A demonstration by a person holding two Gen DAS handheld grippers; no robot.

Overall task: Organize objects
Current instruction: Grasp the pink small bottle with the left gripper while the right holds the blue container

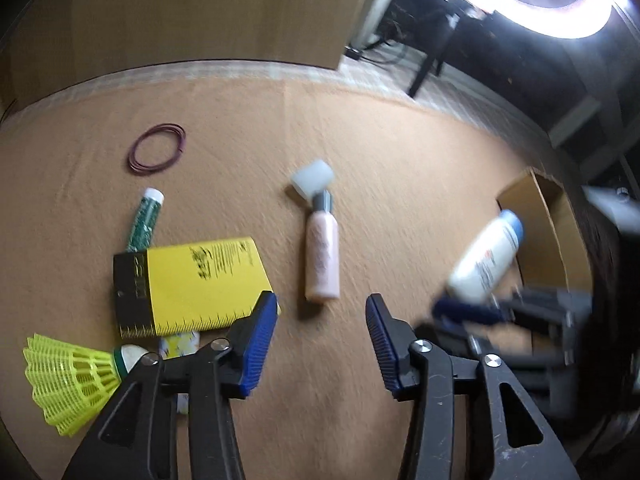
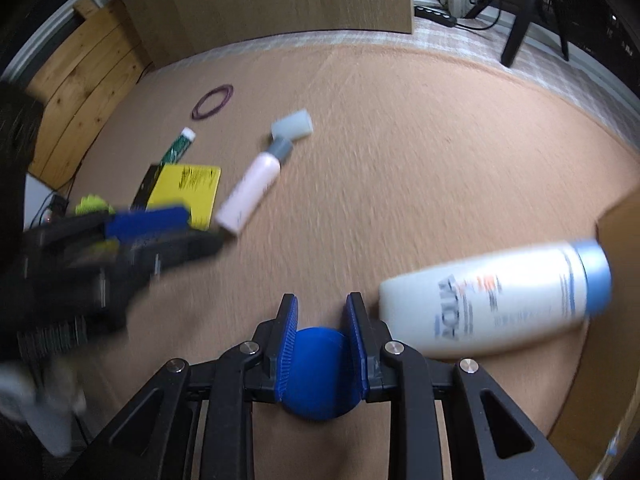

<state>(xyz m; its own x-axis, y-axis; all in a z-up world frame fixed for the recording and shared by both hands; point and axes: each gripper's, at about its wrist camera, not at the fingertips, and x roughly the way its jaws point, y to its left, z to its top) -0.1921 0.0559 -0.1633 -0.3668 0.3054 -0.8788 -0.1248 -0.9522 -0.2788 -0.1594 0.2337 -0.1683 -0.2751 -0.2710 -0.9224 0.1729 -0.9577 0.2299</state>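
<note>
Right tool tilted down, gripping blue ball

— Where am I looking from on the left?

— I'm looking steeply down from close above the pink bottle, facing the wooden panel beyond it.

— And the right?

— I'm looking down from nearer, right of that bottle. Both views are sharing it.

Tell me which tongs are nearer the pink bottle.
Left. The left tongs hang open just short of the pink bottle's base, while the right tongs, shut on a blue ball, sit farther off beside the white bottle.
</note>
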